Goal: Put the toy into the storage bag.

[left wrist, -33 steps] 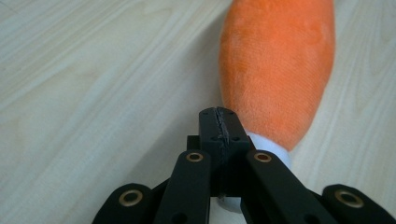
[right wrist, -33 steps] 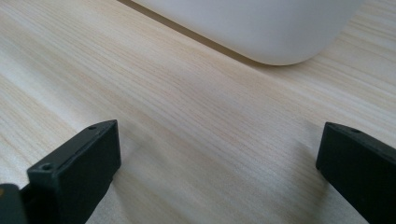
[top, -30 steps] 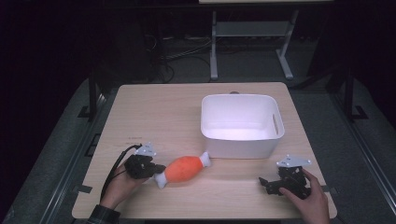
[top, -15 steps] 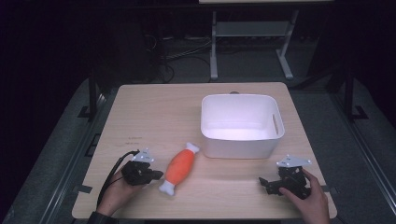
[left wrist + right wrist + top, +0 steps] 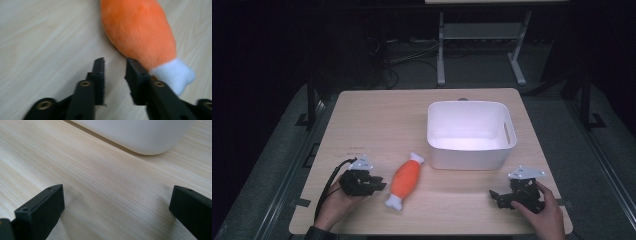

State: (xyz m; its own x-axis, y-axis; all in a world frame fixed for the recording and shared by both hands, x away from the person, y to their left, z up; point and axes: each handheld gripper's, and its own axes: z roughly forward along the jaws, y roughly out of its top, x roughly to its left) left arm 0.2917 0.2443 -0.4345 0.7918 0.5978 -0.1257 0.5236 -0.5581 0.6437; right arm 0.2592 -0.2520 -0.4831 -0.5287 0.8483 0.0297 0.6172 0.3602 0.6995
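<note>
Toy (image 5: 406,179): orange, white ends, flat on table (image 5: 382,120) | bin (image 5: 470,134) beside | left gripper (image 5: 114,72) narrowly apart, empty, toy alongside | right gripper (image 5: 116,205) wide apart, facing bin.

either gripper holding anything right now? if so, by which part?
Nothing held. Left gripper has a narrow empty gap, with the orange plush toy lying beside it on the table. Right gripper is wide open over bare wood.

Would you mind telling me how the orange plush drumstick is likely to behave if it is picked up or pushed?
The orange plush drumstick looks fuzzy and stuffed, so it would probably squash under the tongs rather than resist. It seems light for its size. Its rounded body lies flat on the table, so a sideways push may roll it a little.
</note>
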